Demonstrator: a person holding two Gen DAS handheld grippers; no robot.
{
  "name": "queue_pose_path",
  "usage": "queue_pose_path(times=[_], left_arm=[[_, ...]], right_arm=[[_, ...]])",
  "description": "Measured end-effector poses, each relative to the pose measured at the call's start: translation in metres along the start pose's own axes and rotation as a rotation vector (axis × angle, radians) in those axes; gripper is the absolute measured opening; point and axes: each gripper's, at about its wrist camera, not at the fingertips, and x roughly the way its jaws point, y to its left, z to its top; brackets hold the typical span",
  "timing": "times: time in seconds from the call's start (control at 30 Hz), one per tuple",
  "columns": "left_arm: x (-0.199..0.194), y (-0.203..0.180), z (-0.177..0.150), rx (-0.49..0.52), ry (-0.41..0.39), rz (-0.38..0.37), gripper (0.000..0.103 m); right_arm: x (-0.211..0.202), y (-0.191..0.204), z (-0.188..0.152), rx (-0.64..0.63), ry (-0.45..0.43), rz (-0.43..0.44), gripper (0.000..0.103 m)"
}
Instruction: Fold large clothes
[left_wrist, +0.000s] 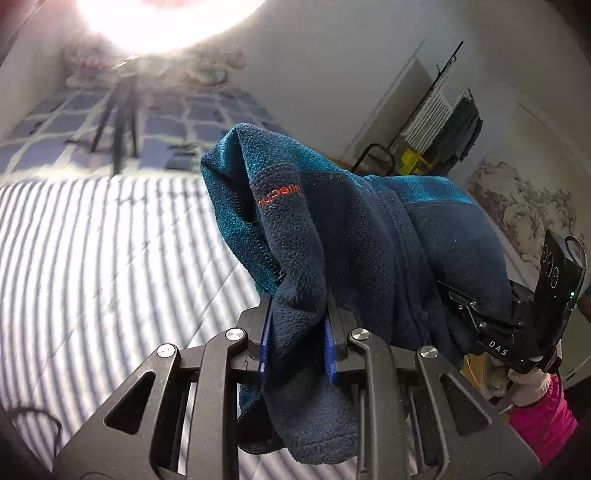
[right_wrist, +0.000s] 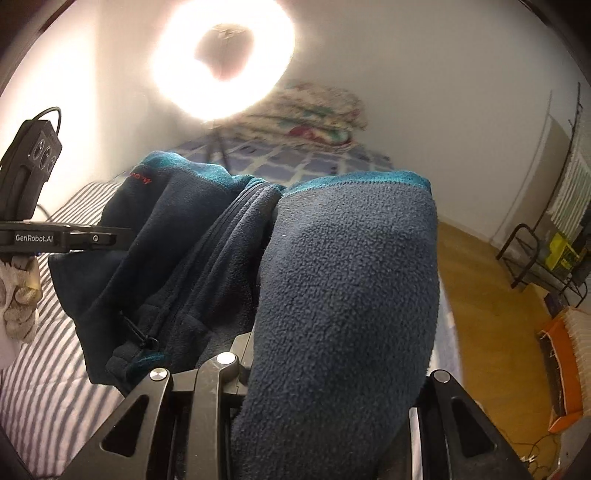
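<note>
A dark blue fleece jacket (left_wrist: 332, 236) with teal trim and a small red logo hangs lifted above the striped bed sheet (left_wrist: 92, 258). My left gripper (left_wrist: 297, 328) is shut on a fold of the fleece between its blue pads. The right gripper (left_wrist: 480, 317) shows at the right of the left wrist view, its fingertips buried in the fleece. In the right wrist view the fleece (right_wrist: 343, 288) drapes over my right gripper (right_wrist: 314, 354) and hides its fingers; it is shut on the cloth. The left gripper (right_wrist: 74, 236) shows at the left edge, its tip in the fleece.
A blue checked bedspread (left_wrist: 166, 122) and a tripod (left_wrist: 118, 125) with a bright ring light (right_wrist: 221, 59) lie beyond. Folded blankets (right_wrist: 314, 118) sit at the wall. The wooden floor (right_wrist: 487, 314), a black rack (right_wrist: 524, 254) and an orange box (right_wrist: 561, 369) are to the right.
</note>
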Motion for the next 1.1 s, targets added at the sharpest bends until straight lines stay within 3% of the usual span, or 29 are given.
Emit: queue_pose_path(times=[0.27, 0.47, 0.63, 0.7, 0.8, 0.87, 0.93, 1.0, 1.1], left_arm=[[0.088, -0.022, 0.051, -0.02, -0.053, -0.024, 0.02], [0.154, -0.032, 0.064, -0.037, -0.021, -0.02, 0.02], [0.187, -0.033, 0.065, -0.046, -0.006, -0.009, 0.02], [0.198, -0.032, 0.067, -0.038, 0.0, 0.022, 0.02], [0.224, -0.021, 0.065, -0.006, 0.054, 0.193, 0.021], [0.241, -0.01, 0.061, -0.007, 0.112, 0.277, 0.026], [0.241, -0.011, 0.061, 0.025, 0.099, 0.293, 0.028], [0.241, -0.014, 0.06, 0.043, 0.092, 0.297, 0.029], [0.236, -0.011, 0.055, 0.021, 0.075, 0.286, 0.033]], right_arm=[[0.05, -0.066, 0.035, 0.02, -0.028, -0.086, 0.032], [0.092, -0.12, 0.034, 0.093, -0.006, -0.09, 0.032], [0.123, -0.147, 0.031, 0.136, 0.004, -0.083, 0.032], [0.134, -0.159, 0.028, 0.169, 0.003, -0.071, 0.032], [0.152, -0.168, 0.022, 0.148, 0.037, -0.082, 0.036], [0.176, -0.186, 0.015, 0.177, 0.124, -0.117, 0.042], [0.187, -0.202, 0.004, 0.255, 0.171, -0.131, 0.054], [0.188, -0.209, -0.003, 0.285, 0.165, -0.158, 0.065], [0.186, -0.211, -0.012, 0.294, 0.169, -0.156, 0.067]])
